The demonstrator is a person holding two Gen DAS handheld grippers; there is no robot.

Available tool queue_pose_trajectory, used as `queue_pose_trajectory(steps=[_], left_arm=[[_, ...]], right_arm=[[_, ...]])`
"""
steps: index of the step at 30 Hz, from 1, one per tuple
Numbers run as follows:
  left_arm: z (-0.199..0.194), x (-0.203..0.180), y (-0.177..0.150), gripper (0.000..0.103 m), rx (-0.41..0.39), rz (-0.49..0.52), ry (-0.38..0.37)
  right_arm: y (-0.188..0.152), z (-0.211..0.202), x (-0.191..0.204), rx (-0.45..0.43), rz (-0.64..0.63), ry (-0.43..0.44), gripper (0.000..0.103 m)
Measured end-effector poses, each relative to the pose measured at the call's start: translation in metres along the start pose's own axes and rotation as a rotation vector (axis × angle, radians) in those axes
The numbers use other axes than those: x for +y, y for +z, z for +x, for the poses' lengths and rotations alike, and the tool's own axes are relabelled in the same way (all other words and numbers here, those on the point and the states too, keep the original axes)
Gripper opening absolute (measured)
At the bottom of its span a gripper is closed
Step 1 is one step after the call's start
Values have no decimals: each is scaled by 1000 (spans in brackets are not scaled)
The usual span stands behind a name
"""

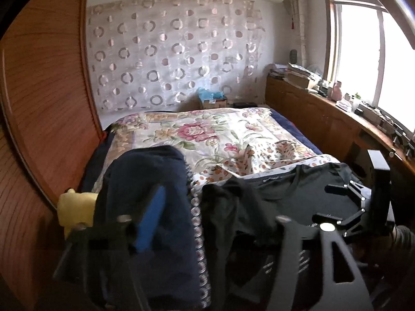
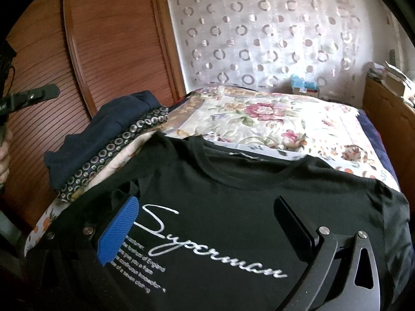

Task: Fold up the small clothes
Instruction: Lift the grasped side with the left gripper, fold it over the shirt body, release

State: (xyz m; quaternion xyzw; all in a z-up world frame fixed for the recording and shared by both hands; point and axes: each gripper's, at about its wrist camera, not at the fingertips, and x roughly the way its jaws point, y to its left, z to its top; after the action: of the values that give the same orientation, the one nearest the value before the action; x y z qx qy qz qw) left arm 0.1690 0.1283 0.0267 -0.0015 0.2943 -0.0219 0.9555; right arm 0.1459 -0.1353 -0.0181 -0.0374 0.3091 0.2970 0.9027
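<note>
A black T-shirt (image 2: 233, 207) with white "Superman" script lies front up on the near end of the bed. My right gripper (image 2: 206, 202) hovers just over its chest, open, with nothing pinched. In the left wrist view the shirt (image 1: 298, 197) lies to the right, its left sleeve (image 1: 233, 207) bunched up. My left gripper (image 1: 220, 207) stands open above that sleeve and the pile of navy clothes (image 1: 145, 181), and its pads press on nothing. The right gripper (image 1: 329, 203) shows at the right. One finger of my left gripper (image 2: 39, 93) shows at the far left.
The floral bedspread (image 1: 207, 134) covers the bed beyond the shirt. Louvred wooden wardrobe doors (image 1: 46, 103) run close along the left. A yellow item (image 1: 75, 207) sits beside the navy pile. A cluttered wooden ledge (image 1: 337, 108) runs under the window on the right.
</note>
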Motion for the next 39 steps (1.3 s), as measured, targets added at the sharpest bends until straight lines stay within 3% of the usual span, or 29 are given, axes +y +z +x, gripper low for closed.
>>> queue_pose_trajectory(steps=[2,5,16,21,25,35,39], left_arm=[[0,5,-7,79,5,-13,1],[0,8,-15,80,7,-36,20],[0,22,-36,80,18,-74,33],[-2,25,-38,80,16,-72,38],[-3,28,-41,80,22,-75,43],[3,13,-43,80,26,-56,14],[14,0,-39,80,36,-36,-9]], right_arm=[[7,10,4,12,-18,23,103],[14,31,18,48,-54,70,96],[45,120,32,198,-106,244,49],[54,147,48,242,-177,251,42],[58,146,48,239,-223,252,5],[59,80,14,81,-60,220,4],[48,76,3,98,-60,101,7]])
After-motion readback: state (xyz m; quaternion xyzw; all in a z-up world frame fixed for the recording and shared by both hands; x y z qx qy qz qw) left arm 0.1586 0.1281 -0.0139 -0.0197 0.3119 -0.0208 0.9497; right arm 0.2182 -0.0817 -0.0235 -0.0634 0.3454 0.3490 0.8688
